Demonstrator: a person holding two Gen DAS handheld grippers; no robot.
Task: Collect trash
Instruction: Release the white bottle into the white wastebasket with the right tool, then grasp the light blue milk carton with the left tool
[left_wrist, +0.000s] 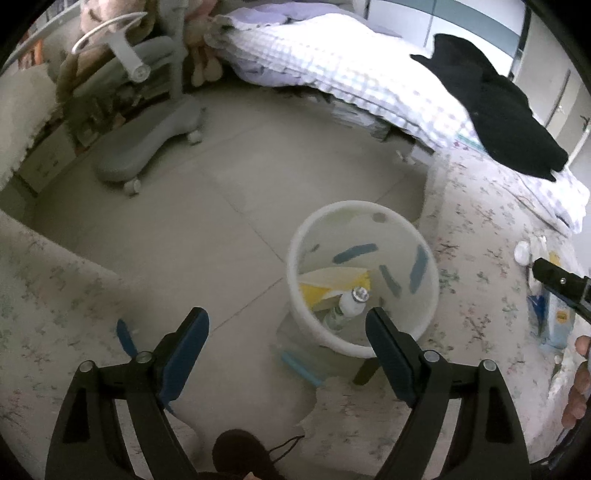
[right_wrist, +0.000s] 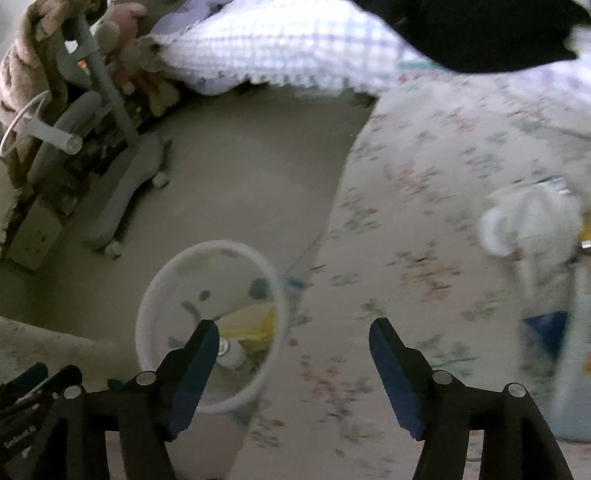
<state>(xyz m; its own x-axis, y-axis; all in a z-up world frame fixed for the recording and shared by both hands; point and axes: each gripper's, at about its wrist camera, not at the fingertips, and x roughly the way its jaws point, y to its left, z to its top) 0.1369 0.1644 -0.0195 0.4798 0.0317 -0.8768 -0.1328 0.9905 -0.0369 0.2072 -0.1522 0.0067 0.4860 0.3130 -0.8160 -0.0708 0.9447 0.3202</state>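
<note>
On the tiled floor (left_wrist: 192, 221), beside a floral bedspread (left_wrist: 472, 236), stands a white waste bin (left_wrist: 295, 280). Inside it: 1 clear plastic bottle (left_wrist: 351, 304) with white cap and 1 yellow paper item (left_wrist: 332, 282). Left gripper (left_wrist: 286, 338) hangs above the bin's near rim, jaws spread wide, nothing between them. Right gripper (right_wrist: 293, 345) sits over the bin edge and bedspread, jaws apart and empty. White crumpled tissue (right_wrist: 524, 221) and a blue-white packet (left_wrist: 557, 325) lie on the bedspread, well apart from the bin.
</note>
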